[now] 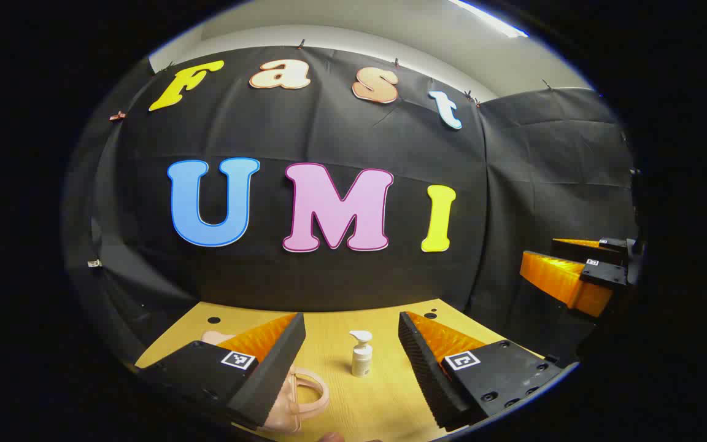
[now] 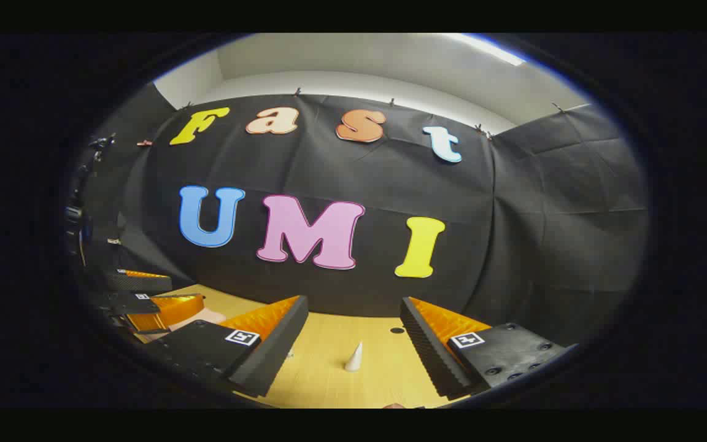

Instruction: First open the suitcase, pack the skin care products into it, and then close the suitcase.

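A small white pump bottle [image 1: 361, 354] stands upright on the wooden table [image 1: 384, 399], just ahead of my left gripper [image 1: 351, 319], which is open and holds nothing. The pink suitcase [image 1: 304, 396] lies low on the left with its loop handle showing, and my left finger hides most of it. My right gripper [image 2: 353, 302] is open too, above the table [image 2: 323, 374]. A small white cone-shaped item [image 2: 353, 358] stands in front of it. A pink corner of the suitcase [image 2: 203, 316] shows at the left, by the left gripper [image 2: 185, 291].
Black cloth walls close the table's back and right sides. Small dark holes [image 1: 213, 320] [image 2: 397, 330] dot the tabletop near its far edge. The right gripper [image 1: 537, 250] hangs beyond the table's right edge in the left gripper view.
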Motion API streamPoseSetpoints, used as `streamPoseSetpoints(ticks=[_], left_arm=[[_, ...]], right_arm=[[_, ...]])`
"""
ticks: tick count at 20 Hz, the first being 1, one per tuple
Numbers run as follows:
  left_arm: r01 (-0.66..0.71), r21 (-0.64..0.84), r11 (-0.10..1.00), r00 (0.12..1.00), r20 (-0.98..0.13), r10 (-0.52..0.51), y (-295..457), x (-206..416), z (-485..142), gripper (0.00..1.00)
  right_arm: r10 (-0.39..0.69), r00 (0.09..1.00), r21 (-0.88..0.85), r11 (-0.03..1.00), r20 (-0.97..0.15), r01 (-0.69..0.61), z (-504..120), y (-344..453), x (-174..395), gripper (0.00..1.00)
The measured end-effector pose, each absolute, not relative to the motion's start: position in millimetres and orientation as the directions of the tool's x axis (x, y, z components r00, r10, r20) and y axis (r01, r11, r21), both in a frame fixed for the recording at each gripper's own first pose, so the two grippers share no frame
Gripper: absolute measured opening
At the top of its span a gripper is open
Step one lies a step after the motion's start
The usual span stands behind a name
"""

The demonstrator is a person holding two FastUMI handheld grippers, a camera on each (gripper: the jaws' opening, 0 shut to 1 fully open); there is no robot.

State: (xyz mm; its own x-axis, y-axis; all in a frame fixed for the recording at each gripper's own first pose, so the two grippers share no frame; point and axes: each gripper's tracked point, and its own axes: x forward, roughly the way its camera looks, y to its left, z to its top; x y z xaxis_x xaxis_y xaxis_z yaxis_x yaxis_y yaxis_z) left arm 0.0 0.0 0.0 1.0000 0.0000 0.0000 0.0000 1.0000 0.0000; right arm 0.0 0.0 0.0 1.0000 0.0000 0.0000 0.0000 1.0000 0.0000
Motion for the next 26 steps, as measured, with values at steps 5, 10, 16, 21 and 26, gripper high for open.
streamPoseSetpoints(ticks=[5,10,16,21,26], left_arm=[[-0.012,0.010,1.000,1.000,0.005,0.012,8.4,-5.2,2.7,0.96],[-0.026,0.023,0.999,0.999,0.035,0.025,15.0,-7.8,14.3,0.96],[-0.025,0.018,1.000,0.999,0.037,0.024,18.4,-7.2,15.0,0.96],[0.007,-0.055,0.998,0.997,-0.073,-0.011,9.7,2.6,-22.5,0.96],[-0.049,-0.100,0.994,0.963,-0.269,0.020,10.2,29.4,-101.5,0.96]], right_arm=[[0.021,1.000,0.021,1.000,0.012,-0.021,2.6,15.6,3.9,0.96],[0.033,0.999,0.020,0.999,0.008,-0.034,2.1,21.2,6.0,0.96],[0.037,0.999,0.024,0.999,0.011,-0.037,1.7,25.3,11.4,0.96],[0.050,0.999,0.043,0.998,0.000,-0.050,1.0,27.1,10.9,0.96],[0.076,0.997,0.037,0.996,0.002,-0.076,-6.9,25.9,13.6,0.96]])
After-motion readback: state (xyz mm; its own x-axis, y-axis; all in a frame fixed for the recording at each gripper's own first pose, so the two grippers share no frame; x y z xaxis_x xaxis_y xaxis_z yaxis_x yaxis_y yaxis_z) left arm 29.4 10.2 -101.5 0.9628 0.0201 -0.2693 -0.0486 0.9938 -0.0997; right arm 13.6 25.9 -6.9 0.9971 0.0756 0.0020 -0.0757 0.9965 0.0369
